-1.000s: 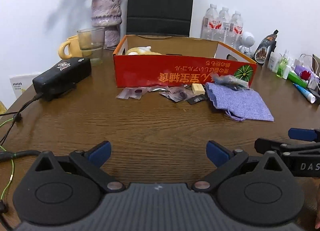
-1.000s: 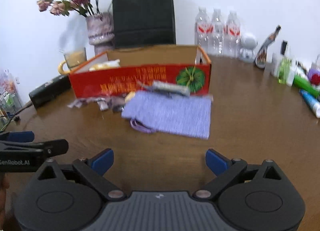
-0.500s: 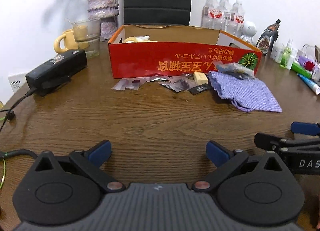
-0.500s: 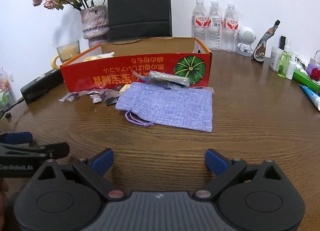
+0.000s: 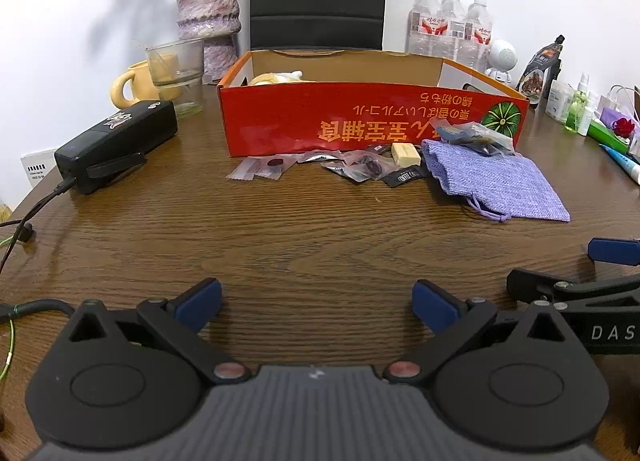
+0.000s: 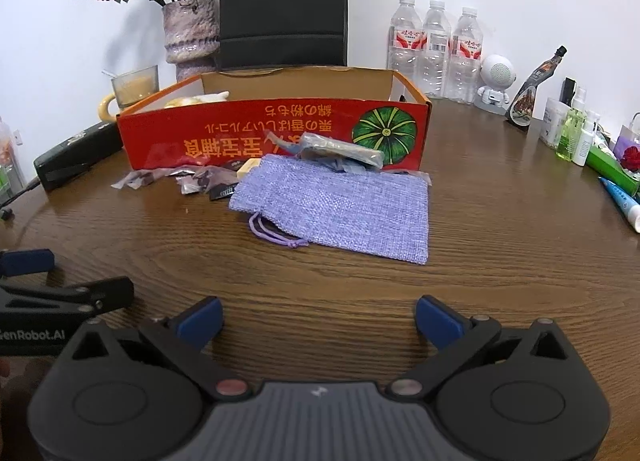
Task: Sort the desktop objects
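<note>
From the left wrist camera, the left tongs (image 5: pixel 316 297) hang spread wide over bare wood of the table (image 5: pixel 280 229), with nothing between their blue pads. The tips of the right tongs (image 5: pixel 580 269) poke in from the right edge, low over the table; from here I cannot tell how far they are spread. Well ahead stands a red cardboard box (image 5: pixel 360 121), open on top, with something pale lying in its left end. Along the box's front wall lies a row of small things: clear plastic wrappers (image 5: pixel 264 169), darker foil packets (image 5: pixel 360 171), a cream-coloured block (image 5: pixel 406 152) and a black sachet (image 5: pixel 404 176). To their right a purple cloth pouch (image 5: pixel 496 185) lies flat, its drawstring towards the camera, and a clear packet (image 5: pixel 476 135) rests on its far end against the box. A black case (image 5: pixel 116 145) with a cable sits at the left, with a glass (image 5: pixel 176 73) and a yellow mug (image 5: pixel 136 83) behind it.

From the right wrist camera, the right tongs (image 6: pixel 318 317) are also wide apart and empty, above bare table. The purple cloth pouch (image 6: pixel 340 207) lies straight ahead, near but apart from the pads. The clear packet (image 6: pixel 340 151) leans on its far edge, touching the red cardboard box (image 6: pixel 272 133). The left tongs (image 6: pixel 76 277) show at the left edge.
</note>
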The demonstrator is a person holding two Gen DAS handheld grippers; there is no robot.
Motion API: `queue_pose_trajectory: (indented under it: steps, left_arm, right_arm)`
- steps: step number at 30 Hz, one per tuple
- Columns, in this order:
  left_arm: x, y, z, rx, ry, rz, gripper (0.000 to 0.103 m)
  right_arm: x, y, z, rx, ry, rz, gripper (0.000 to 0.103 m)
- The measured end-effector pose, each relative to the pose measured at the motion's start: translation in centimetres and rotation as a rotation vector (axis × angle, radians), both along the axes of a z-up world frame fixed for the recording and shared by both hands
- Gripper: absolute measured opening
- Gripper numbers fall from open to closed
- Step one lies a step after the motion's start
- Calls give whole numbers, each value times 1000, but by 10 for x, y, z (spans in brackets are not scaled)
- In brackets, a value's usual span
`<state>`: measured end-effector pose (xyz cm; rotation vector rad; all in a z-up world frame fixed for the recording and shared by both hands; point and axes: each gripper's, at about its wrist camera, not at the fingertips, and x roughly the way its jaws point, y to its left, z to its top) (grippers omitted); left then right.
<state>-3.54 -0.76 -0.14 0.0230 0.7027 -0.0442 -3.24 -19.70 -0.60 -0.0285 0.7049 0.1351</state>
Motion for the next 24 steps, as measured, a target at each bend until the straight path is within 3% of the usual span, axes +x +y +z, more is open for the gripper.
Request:
queue_pose_trajectory:
  steps: [18, 20, 22, 24]
  left_arm:
    - [0, 0, 0, 0, -2, 1, 103]
    - [0, 3, 5, -19, -10, -14, 103]
    - [4, 11, 18, -106, -36, -58, 103]
    - [14, 15, 31, -133, -69, -87, 103]
  right_arm:
    - [-1, 0, 0, -2, 0, -6, 103]
    - [-1, -1, 1, -3, 2, -2, 103]
    - [1, -2, 7, -19, -2, 36, 99]
    - [7, -7, 21, -30, -43, 66, 94]
